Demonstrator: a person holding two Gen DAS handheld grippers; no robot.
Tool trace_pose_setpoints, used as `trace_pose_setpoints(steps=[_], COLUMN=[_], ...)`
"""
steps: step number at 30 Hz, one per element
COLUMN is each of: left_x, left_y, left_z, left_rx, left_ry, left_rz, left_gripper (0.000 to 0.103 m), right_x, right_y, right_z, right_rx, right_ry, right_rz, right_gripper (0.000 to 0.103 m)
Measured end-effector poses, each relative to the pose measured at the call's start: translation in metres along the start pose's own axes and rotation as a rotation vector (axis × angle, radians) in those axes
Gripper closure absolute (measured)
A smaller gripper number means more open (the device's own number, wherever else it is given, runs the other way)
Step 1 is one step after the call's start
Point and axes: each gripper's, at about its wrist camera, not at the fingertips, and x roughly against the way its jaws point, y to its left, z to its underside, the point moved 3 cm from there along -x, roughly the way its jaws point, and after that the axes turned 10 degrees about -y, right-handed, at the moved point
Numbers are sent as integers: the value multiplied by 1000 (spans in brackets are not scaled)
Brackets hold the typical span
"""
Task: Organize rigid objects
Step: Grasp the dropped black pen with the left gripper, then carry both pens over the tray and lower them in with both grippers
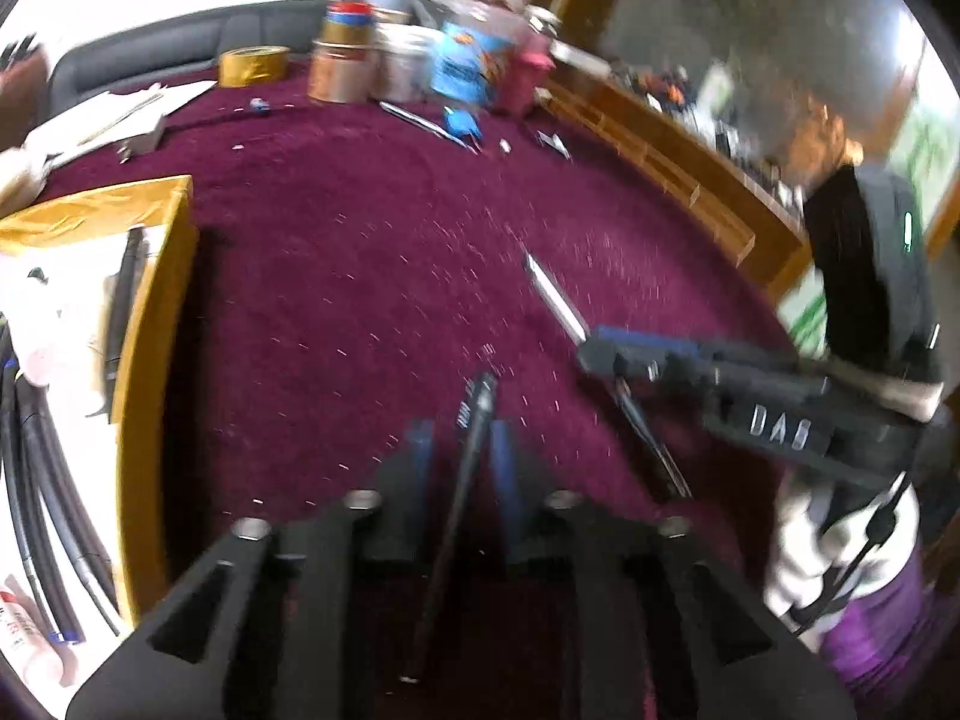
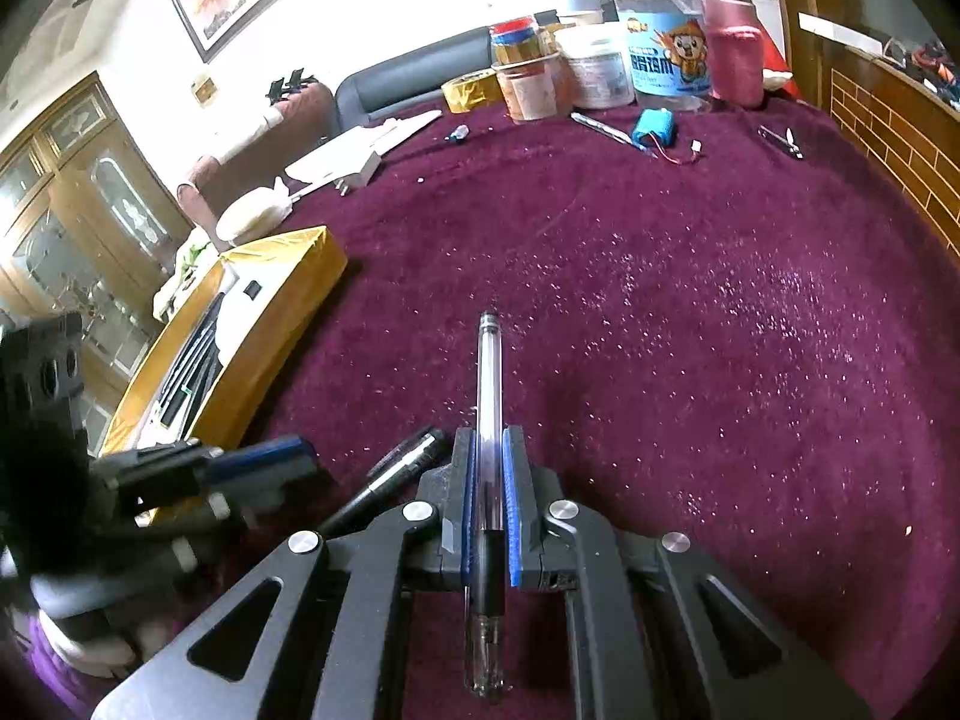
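A dark red tablecloth [image 2: 660,300] covers the whole table. At its left edge lies an open yellow box [image 2: 282,324] holding black pens and white paper. Along the far edge stands a cluster of jars and tins [image 2: 606,60], with a roll of yellow tape [image 2: 471,90] beside them and a small blue battery pack [image 2: 654,129] in front. The right gripper [image 2: 489,480] is near the middle of the cloth, its blue-padded fingers [image 2: 513,516] clamped on a clear pen [image 2: 489,420] that points forward past the tips. Just to its left is the left gripper [image 1: 459,450], its fingers [image 1: 420,450] standing apart, with a black pen [image 1: 462,480] lying lengthwise in the gap between them; motion blur hides whether either pad touches it. In the right wrist view this black pen's tip lies just beside the right gripper's fingers.
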Motion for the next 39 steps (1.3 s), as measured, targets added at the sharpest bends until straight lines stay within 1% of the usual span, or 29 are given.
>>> trace_pose_setpoints(steps=[1,2,3,4,5,6,8,10,15,17,21,24,25,28,30,32,34,37,39], left_x=[-3,-8,-16,-25,-27,-28,-27,-23,0,13,45,76,85,118,137,153,160,158,156], left_y=[-6,-13,-21,-25,-30,-32,-27,-19,-7,-3,12,37,46,79,103,127,148,177,192], left_z=[4,9,15,21,23,22,16,15,12,10,1,-5,-6,-3,1,7,14,28,35], left_rx=[-33,-78,-142,-191,-240,-254,-222,-165,-62,-22,64,137,159,235,282,315,347,414,434], left_ry=[9,23,52,83,58,65,65,65,16,-10,-78,-140,-158,-211,-246,-277,-284,-268,-257], left_rz=[-9,-25,-62,-107,-137,-142,-125,-96,-37,0,44,45,38,10,-25,-88,-133,-190,-238], left_gripper=[50,50,54,68,83,94,94,94,94,94,93,93,93,93,93,93,93,93,93], right_x=[-1,-1,-1,-1,-1,0,3,7,16,18,20,20,19,14,6,-5,-17,-46,-61], right_y=[-3,-4,-5,-5,-6,-6,-5,-4,3,10,32,57,68,94,114,131,144,167,176], right_z=[0,1,1,2,2,3,3,2,0,-2,-9,-15,-17,-20,-23,-24,-23,-20,-18], right_rx=[-8,-14,-19,-24,-26,-27,-24,-18,-26,-27,-19,-11,-7,-2,-16,-20,-14,-5,-1], right_ry=[1,2,3,5,5,5,1,-8,-28,-30,-29,-21,-12,15,51,83,106,159,190], right_rz=[-2,-3,-5,-8,-12,-16,-22,-32,-75,-98,-165,-251,-295,-390,-466,-510,-518,-509,-494], right_gripper=[96,96,96,96,96,96,96,96,96,96,96,95,95,95,95,95,95,95,95])
